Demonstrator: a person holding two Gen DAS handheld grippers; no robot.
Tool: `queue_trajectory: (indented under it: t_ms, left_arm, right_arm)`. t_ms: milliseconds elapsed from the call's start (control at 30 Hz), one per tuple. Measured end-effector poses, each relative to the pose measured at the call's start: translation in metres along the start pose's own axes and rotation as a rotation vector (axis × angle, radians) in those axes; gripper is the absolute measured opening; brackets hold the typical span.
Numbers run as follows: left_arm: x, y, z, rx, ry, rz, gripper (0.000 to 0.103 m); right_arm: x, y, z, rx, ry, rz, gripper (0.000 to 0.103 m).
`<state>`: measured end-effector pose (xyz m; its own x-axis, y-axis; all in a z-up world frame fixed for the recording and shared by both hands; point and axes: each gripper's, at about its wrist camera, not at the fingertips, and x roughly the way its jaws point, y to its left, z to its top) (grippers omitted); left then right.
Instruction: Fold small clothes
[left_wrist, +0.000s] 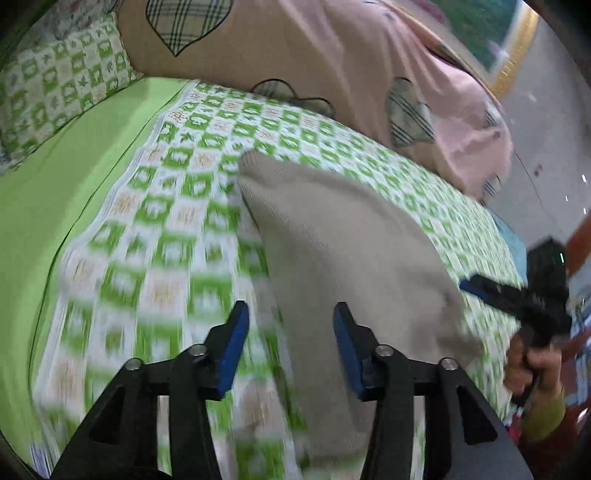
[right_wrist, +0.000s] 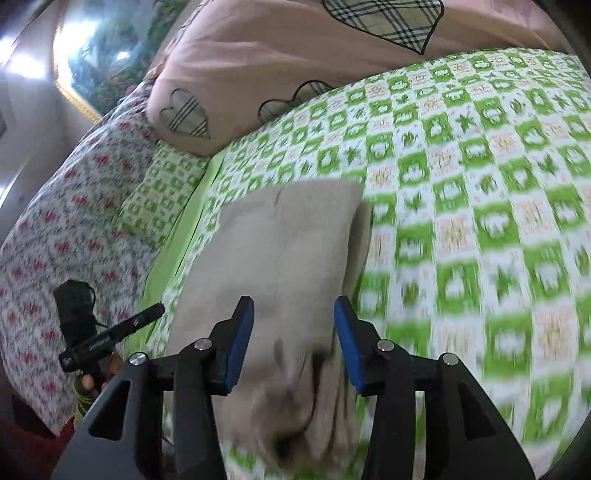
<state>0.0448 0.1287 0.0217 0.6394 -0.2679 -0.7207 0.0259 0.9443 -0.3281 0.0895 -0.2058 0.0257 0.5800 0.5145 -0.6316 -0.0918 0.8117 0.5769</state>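
Beige knit garment lay folded lengthwise ahead of us on the checked bedsheet, beneath both spread, empty claws, left gripper and right gripper equally near.

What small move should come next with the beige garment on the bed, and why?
Probably bring the right gripper down onto the near bunched end of the beige garment and pinch it. That end looks rumpled while the far part lies flat on the green checked sheet, and both grippers are open, holding nothing.
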Motion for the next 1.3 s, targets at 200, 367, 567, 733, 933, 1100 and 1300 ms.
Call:
queue_trajectory:
  t_ms: [200,367,567,733,933,1100,1300]
  left_arm:
    - [-0.013,-0.031,-0.072,0.085,0.026,0.021,0.060]
    - [0.008,-0.045,-0.089,0.173,0.037,0.100,0.060]
    - [0.020,-0.046,-0.090,0.191,0.027,0.184,0.047]
    - [0.011,-0.021,-0.086,-0.006,0.006,0.173,0.011]
    - [0.015,-0.017,-0.093,-0.042,0.048,0.155,0.010]
    - [0.018,-0.011,-0.095,-0.061,0.087,0.116,0.011]
    - [-0.010,-0.007,-0.091,-0.004,0.113,0.018,0.016]
  right_arm:
    - [-0.011,0.012,-0.046,-0.059,0.059,-0.014,0.054]
    - [-0.001,0.020,-0.059,-0.098,0.094,-0.031,0.054]
    - [0.014,0.024,-0.056,-0.099,0.101,-0.021,0.026]
    - [-0.017,0.038,-0.046,-0.084,-0.043,0.136,0.007]
    - [0.001,0.015,-0.059,-0.144,0.051,-0.080,0.006]
    - [0.023,-0.010,-0.075,-0.090,0.124,-0.122,0.006]
    - [0.013,-0.006,-0.062,-0.073,0.173,-0.101,0.018]
